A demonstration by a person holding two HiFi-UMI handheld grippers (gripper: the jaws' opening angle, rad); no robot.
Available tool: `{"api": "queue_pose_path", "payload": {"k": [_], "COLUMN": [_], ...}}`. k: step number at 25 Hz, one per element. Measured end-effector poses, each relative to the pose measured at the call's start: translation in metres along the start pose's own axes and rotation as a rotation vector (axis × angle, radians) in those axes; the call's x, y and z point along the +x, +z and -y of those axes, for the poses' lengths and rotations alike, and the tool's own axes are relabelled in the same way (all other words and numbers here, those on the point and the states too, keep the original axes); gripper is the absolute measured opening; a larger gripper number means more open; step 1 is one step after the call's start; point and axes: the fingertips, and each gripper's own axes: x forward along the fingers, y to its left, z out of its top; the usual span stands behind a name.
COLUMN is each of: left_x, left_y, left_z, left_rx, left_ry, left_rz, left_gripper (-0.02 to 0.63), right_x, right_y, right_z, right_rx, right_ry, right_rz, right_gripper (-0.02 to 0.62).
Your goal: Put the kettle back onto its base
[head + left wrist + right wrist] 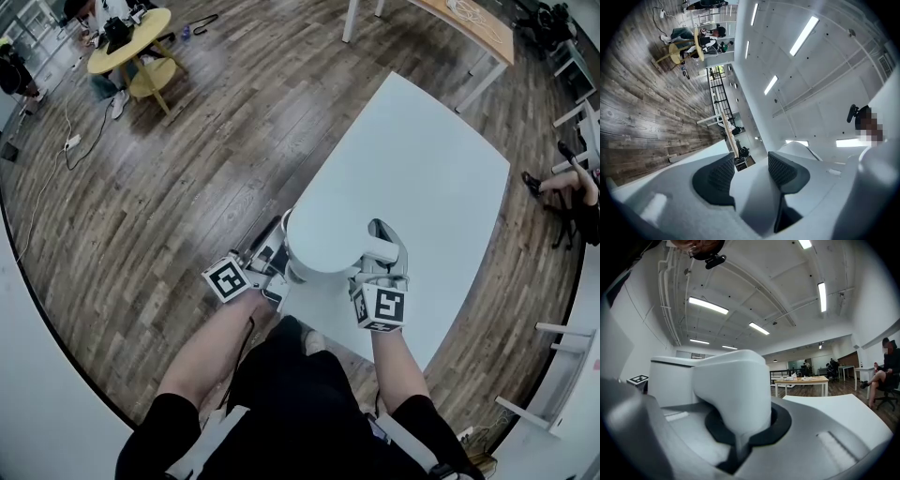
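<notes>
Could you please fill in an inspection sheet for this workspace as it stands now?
Surface: white table, plain top.
Job's things: white kettle near the table's front edge; base not made out.
Clutter: nothing seen.
Grippers: right gripper shut on the kettle's handle; left gripper open, empty.
Cables: power strip with leads, far left on the wood floor.
Surroundings: yellow round table, wooden table, seated person.

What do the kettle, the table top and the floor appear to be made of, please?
The kettle is probably plastic, white and matte, with smooth moulded curves and soft highlights. The table top is white and smooth, likely laminate or painted board, and no grain shows. The floor is wood or wood-look laminate, with grey-brown planks, visible grain and seams.
</notes>
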Motion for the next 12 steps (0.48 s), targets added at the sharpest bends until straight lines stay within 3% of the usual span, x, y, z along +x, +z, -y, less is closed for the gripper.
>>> {"api": "queue_pose_path", "payload": {"k": [12], "left_x": [-0.0054], "left_y": [-0.0060], "left_z": [-0.0095], "left_rx": [-0.021], "left_ry": [-0.016], "left_rz": [-0.011], "left_gripper": [0.218], "right_x": [-0.0058], "right_y": [-0.0085], "right_z": [-0.0058], "right_rx": [-0.020], "right_ry": [0.020], "right_rz": [-0.010], "right_gripper": [0.006]}}
